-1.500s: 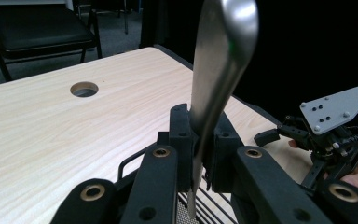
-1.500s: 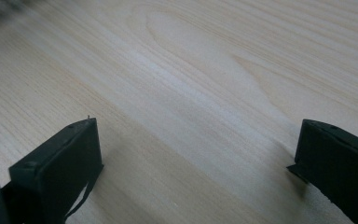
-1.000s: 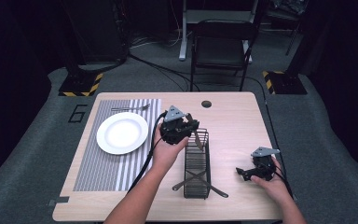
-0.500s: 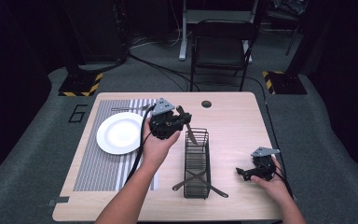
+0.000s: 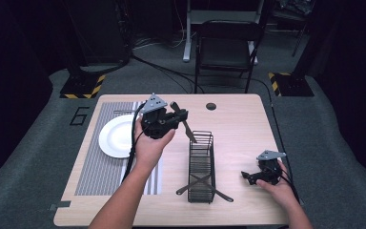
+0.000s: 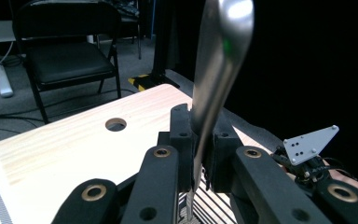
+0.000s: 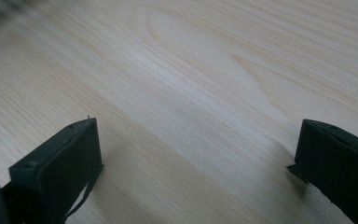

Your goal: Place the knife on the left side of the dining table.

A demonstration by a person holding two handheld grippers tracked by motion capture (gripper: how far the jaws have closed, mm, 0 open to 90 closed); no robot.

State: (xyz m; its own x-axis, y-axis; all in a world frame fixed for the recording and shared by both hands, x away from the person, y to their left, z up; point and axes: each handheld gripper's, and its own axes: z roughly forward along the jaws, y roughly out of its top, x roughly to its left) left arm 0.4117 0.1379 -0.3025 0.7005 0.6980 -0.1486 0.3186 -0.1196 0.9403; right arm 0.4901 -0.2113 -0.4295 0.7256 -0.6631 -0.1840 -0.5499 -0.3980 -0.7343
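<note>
The left gripper [image 5: 180, 117] is lifted above the surface [image 5: 238, 119] between the white plate [image 5: 116, 138] and the wire rack [image 5: 201, 164], its fingers [image 6: 182, 140] pinching a metal table knife [image 5: 187, 128]. One second ago this gripper was low against the far end of the rack; half a second ago it had risen and drawn toward the plate; now it is higher and further left, with the knife lifted out of the rack, its blade slanting down toward the rack's far rim. In the left gripper view the knife's handle [image 6: 221, 60] stands up between the closed fingers, gripped near where the handle meets the blade, so the hold looks firm. The change suggests that the utensil has been extracted from the rack and is being carried toward the place setting, where the plate rests on a striped mat [image 5: 93, 164]; laying the knife beside the plate appears to be the remaining step. More cutlery [image 5: 205, 183] lies crossed at the near end of the rack, so further transfers seem likely. The right gripper [image 5: 253, 175] sits in the same place as in both earlier pictures, low on the near right part of the surface, its fingers [image 7: 60, 163] spread apart over bare wood and holding nothing.
</note>
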